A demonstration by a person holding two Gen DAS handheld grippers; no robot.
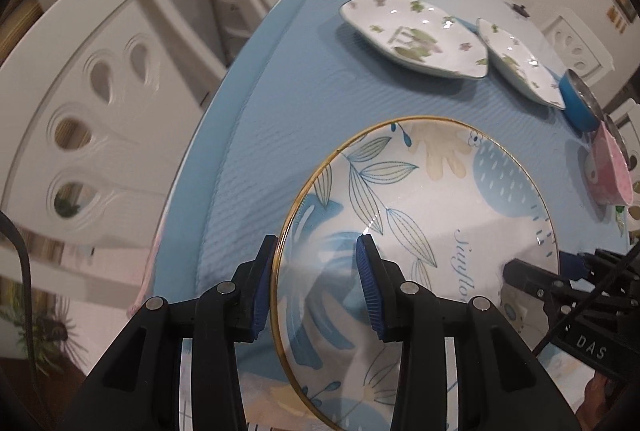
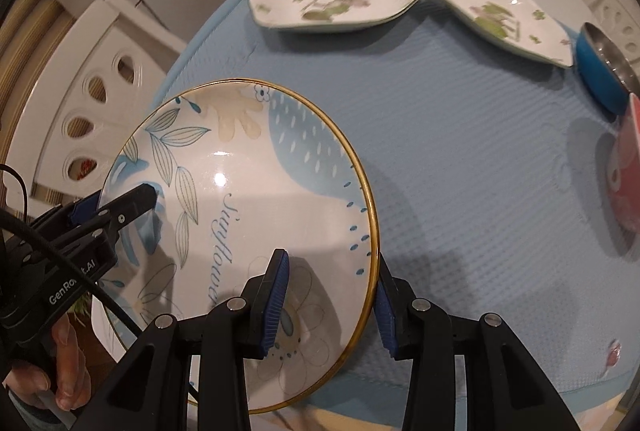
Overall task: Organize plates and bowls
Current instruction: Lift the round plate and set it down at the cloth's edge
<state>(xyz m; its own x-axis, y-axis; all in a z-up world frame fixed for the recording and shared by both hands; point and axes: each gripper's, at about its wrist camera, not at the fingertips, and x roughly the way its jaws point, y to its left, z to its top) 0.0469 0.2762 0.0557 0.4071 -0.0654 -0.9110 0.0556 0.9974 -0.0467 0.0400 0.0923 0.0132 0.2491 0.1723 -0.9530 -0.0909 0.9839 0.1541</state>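
Tongs left [image 1: 316, 279] and right [image 2: 332, 295] grip gold-rimmed plate [image 1: 432, 231]; octagonal plates [image 1: 416, 35], blue bowl [image 1: 576, 103] beyond.

Left wrist view: rides my left gripper [image 1: 316, 283], looking steeply down, close over the round plate [image 1: 432, 231].
Right wrist view: rides my right gripper [image 2: 332, 299], equally steep and close.
Shared: that plate, blue mat [image 1: 300, 91], two angular plates beyond.

Left claw [image 1: 316, 285] and right claw [image 2: 332, 301]: matte black plastic linkages, silver round rivets, ribbed blue pads [image 1: 370, 287], black cables, white lettering on the housings.
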